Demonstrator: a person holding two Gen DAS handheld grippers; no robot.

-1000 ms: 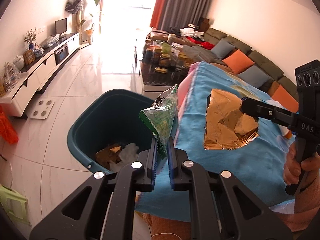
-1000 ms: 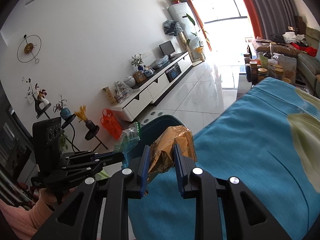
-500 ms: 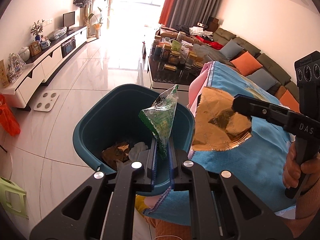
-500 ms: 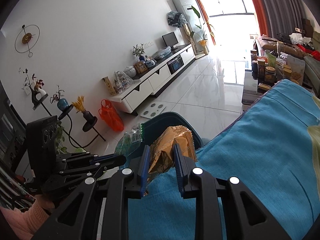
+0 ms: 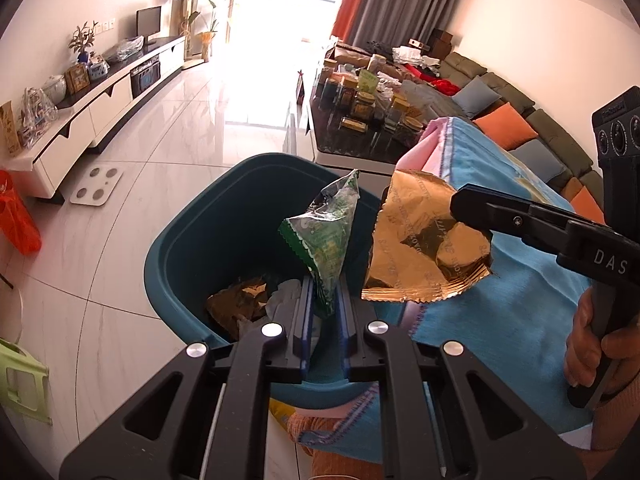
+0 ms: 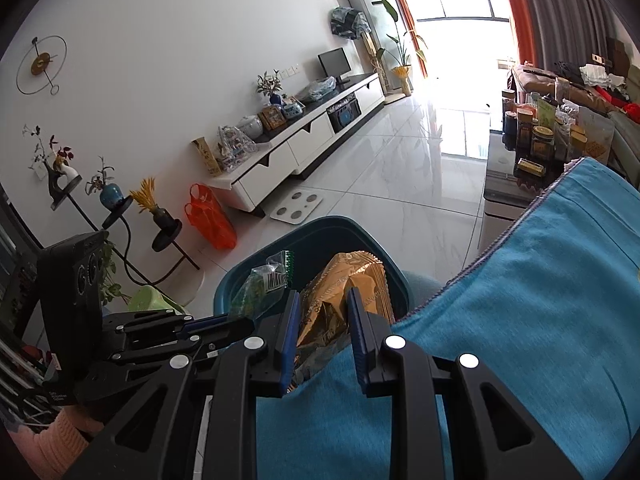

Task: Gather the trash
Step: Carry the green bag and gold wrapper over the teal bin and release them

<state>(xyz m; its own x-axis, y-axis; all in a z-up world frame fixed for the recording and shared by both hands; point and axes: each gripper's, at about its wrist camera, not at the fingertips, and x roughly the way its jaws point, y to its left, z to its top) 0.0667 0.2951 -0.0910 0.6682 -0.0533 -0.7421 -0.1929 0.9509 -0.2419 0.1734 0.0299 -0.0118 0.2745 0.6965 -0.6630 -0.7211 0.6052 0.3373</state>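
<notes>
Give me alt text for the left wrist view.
The left gripper pinches a green wrapper over a teal bin holding trash. Beside it the right gripper holds a gold wrapper at the edge of a blue cloth.

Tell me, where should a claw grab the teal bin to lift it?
Probably the bin's rim on the floor side, coming from above. The rim is the only thin edge a claw fits around; the blue cloth crowds the other side, and both claws already hold wrappers.
</notes>
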